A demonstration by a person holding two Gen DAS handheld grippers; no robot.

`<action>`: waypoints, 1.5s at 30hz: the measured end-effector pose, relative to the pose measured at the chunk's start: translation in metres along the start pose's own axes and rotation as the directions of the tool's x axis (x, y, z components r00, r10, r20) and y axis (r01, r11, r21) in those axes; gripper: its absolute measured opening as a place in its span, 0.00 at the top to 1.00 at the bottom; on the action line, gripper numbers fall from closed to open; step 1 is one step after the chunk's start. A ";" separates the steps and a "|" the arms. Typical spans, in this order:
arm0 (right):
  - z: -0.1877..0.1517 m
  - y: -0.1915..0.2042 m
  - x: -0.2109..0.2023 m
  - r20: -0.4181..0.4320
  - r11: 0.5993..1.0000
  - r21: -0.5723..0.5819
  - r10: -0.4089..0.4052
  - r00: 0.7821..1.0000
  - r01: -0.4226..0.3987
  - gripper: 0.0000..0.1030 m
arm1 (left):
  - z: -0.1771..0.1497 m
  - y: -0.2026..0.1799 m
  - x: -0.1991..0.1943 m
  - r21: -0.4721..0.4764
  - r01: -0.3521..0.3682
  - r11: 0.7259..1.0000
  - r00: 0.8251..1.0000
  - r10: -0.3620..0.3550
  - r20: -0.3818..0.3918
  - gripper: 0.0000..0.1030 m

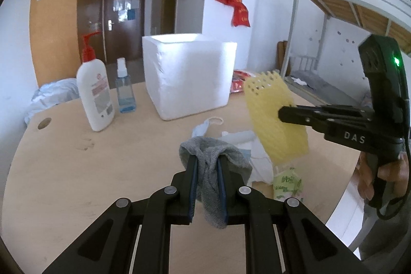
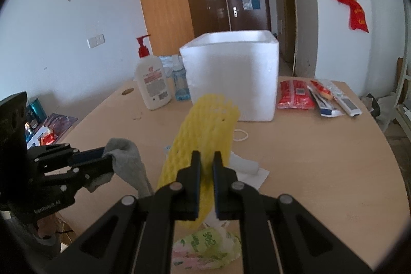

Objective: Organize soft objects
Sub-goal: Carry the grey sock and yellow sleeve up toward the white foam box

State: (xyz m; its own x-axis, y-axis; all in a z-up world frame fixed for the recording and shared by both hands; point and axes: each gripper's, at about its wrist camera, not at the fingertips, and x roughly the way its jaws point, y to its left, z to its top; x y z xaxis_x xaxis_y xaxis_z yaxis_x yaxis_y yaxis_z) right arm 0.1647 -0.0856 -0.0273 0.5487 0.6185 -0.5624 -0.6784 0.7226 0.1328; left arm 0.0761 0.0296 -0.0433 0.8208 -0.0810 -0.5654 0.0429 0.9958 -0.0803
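You have your left gripper (image 1: 207, 166) pinched tight on the grey cloth (image 1: 213, 163) and your right gripper (image 2: 206, 166) clamped on the yellow foam net (image 2: 205, 130), both above the table (image 2: 321, 158); neither is in the white foam box (image 2: 231, 78) yet; tissues and a mask remain

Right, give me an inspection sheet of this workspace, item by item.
Surface: light wooden table, cable hole near the bottles.
Job's things: grey sock and yellow foam net both lifted; open white foam box behind.
Clutter: lotion pump bottle, blue spray bottle, red packets, tissue pack, face mask.
Grippers: left gripper shut on the sock; right gripper shut on the net.
Cables: one black cable from the right gripper's handle.
Surroundings: bunk bed, dark door.
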 end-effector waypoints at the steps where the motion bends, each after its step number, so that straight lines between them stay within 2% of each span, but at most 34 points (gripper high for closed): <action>1: 0.000 -0.001 -0.002 0.004 1.000 0.000 -0.002 1.000 0.002 0.90 | 0.000 0.000 -0.002 -0.005 -0.006 1.000 1.000 0.006 0.006 0.85; 13: 0.002 0.004 -0.040 0.082 1.000 -0.005 -0.015 0.997 0.015 0.90 | 0.006 -0.011 -0.040 -0.003 -0.044 0.999 0.995 0.044 0.093 0.85; 19: 0.003 0.004 -0.060 0.126 1.000 0.003 -0.020 0.992 0.020 0.89 | 0.009 -0.017 -0.062 -0.009 -0.061 0.998 0.988 0.062 0.139 0.85; 27: 0.004 0.006 -0.087 0.190 0.999 0.010 -0.036 0.981 0.035 0.89 | 0.016 -0.018 -0.086 -0.042 -0.115 0.993 0.974 0.120 0.191 0.85; 45: 0.016 0.002 -0.099 0.240 0.999 -0.005 -0.033 0.970 0.036 0.89 | 0.038 -0.025 -0.101 -0.021 -0.129 0.991 0.962 0.130 0.239 0.85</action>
State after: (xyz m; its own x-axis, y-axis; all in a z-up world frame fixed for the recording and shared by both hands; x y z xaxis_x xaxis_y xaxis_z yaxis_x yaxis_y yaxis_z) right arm 0.1172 -0.1407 0.0410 0.6724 0.6500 -0.3541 -0.6607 0.7427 0.1088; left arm 0.0131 0.0145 0.0470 0.9317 0.0620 -0.3580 -0.0755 0.9969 -0.0238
